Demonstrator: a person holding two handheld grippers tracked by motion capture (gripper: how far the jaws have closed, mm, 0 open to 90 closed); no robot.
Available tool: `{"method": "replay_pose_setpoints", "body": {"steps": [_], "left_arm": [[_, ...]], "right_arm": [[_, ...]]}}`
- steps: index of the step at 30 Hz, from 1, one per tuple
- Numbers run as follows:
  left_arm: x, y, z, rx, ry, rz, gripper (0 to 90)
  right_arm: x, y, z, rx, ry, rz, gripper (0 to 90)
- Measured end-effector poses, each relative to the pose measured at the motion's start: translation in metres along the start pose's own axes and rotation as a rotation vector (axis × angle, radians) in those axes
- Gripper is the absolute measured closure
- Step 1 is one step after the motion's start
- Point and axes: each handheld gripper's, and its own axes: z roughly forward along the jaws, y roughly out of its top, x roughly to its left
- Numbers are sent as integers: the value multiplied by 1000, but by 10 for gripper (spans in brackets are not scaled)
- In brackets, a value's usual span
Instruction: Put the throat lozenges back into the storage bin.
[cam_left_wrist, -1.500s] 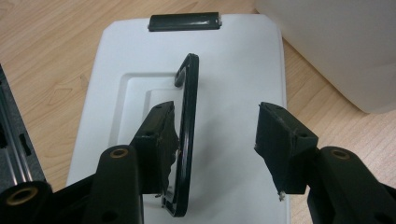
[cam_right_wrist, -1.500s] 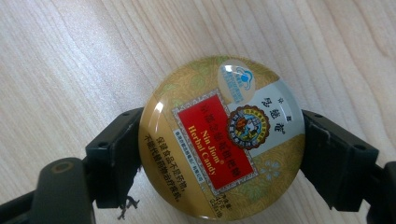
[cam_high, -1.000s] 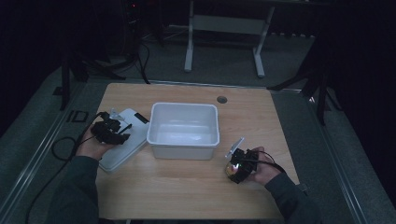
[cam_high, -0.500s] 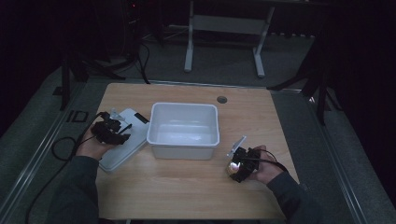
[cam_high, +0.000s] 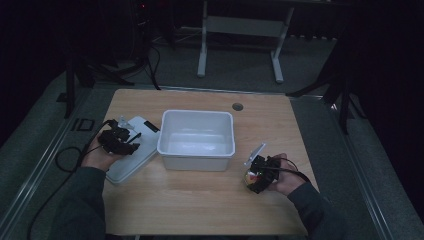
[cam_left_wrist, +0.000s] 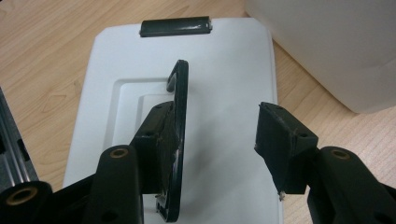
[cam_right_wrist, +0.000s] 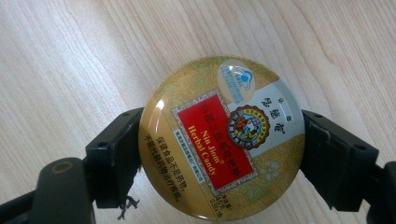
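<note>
A round gold candy tin (cam_right_wrist: 219, 140) with a red "Nin Jiom Herbal Candy" label sits between the jaws of my right gripper (cam_right_wrist: 219, 158), which is shut on its sides just above the wooden table. From above, that gripper (cam_high: 257, 174) and the tin (cam_high: 249, 176) are at the table's right front, beside the white bin (cam_high: 196, 145). My left gripper (cam_left_wrist: 217, 116) hangs open over the flat white lid (cam_left_wrist: 224, 70), with a thin black strip on edge against its left finger. In the high view this gripper (cam_high: 120, 139) is over the lid (cam_high: 131, 159), left of the bin.
The bin looks empty inside. A black clip (cam_left_wrist: 176, 26) sits at the lid's far edge. A round cable hole (cam_high: 238, 106) is in the table behind the bin. Cables trail off both table sides, and bare wood (cam_high: 190, 200) lies in front of the bin.
The right hand with the tin has shifted very slightly. The left gripper stays over the lid.
</note>
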Motion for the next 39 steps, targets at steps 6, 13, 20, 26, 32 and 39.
{"method": "replay_pose_setpoints", "body": {"steps": [6, 13, 20, 26, 32, 39], "left_arm": [[0, 0, 0, 1, -2, -1, 476], [0, 1, -1, -5, -1, -1, 476], [-1, 2, -1, -5, -2, 5, 476], [-2, 3, 0, -7, -3, 4, 476], [-2, 3, 1, -6, -10, 2, 474], [-2, 2, 1, -3, -8, 5, 477]], "right_arm": [[-1, 0, -3, -2, 1, -3, 200], [-2, 2, -8, -3, -2, -18, 200], [-4, 4, -15, -5, -13, -17, 200], [-6, 3, -21, -15, -20, -15, 200], [-8, 2, -27, -21, -28, -8, 200], [-10, 4, -33, -26, -38, -9, 200]]}}
